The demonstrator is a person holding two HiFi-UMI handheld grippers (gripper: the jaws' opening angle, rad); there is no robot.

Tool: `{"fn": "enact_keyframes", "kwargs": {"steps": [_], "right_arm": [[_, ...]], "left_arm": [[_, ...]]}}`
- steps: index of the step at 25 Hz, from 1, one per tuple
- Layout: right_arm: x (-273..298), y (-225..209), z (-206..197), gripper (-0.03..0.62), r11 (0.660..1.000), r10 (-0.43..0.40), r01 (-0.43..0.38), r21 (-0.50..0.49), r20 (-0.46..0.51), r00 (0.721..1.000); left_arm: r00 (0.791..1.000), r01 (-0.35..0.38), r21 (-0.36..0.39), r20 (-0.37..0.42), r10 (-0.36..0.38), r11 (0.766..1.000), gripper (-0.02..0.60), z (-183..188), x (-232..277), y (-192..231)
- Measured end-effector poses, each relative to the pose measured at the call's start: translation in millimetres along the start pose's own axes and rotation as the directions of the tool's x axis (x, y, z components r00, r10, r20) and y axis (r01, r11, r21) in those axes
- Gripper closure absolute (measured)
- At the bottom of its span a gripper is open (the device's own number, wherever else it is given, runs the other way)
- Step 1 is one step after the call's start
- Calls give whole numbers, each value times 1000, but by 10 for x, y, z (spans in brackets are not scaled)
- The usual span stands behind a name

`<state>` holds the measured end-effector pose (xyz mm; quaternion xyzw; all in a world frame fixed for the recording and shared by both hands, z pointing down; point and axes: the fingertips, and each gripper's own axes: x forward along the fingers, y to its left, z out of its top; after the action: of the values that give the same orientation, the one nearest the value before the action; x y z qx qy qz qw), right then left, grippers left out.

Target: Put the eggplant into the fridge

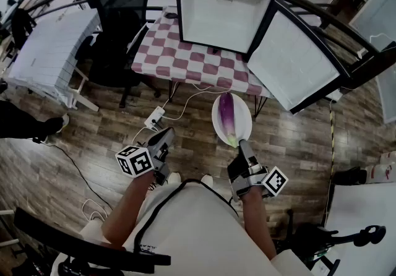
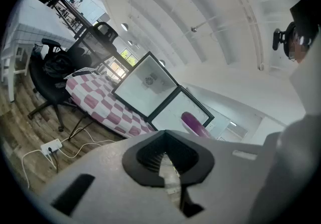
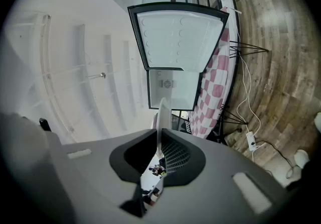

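Wood floor (image 1: 93,138) underfoot; fridge (image 1: 223,15) sits door-open on the checked worktop (image 1: 185,61) ahead. My right hand-held gripper (image 1: 242,145) is pinched tight on the near rim of a white plate (image 1: 218,123). The eggplant (image 1: 227,112) lies on it, stem end toward me, long axis pointing at the fridge. Left hand-held gripper (image 1: 166,137) closed, nothing in it, off to the side. Right hand has the load, so I reckon: straight push forward, slightly left, plate level.
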<state>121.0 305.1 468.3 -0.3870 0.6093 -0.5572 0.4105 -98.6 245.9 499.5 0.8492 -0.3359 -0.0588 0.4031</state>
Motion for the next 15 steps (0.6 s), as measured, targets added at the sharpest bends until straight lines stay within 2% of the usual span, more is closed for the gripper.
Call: {"fn": "enact_keyframes", "kwargs": {"steps": [15], "right_arm": [[16, 38, -68, 551, 999, 29, -29, 26, -1, 1000]], "left_arm": [[1000, -3, 0, -11, 3, 1000, 577, -12, -46, 25]]}}
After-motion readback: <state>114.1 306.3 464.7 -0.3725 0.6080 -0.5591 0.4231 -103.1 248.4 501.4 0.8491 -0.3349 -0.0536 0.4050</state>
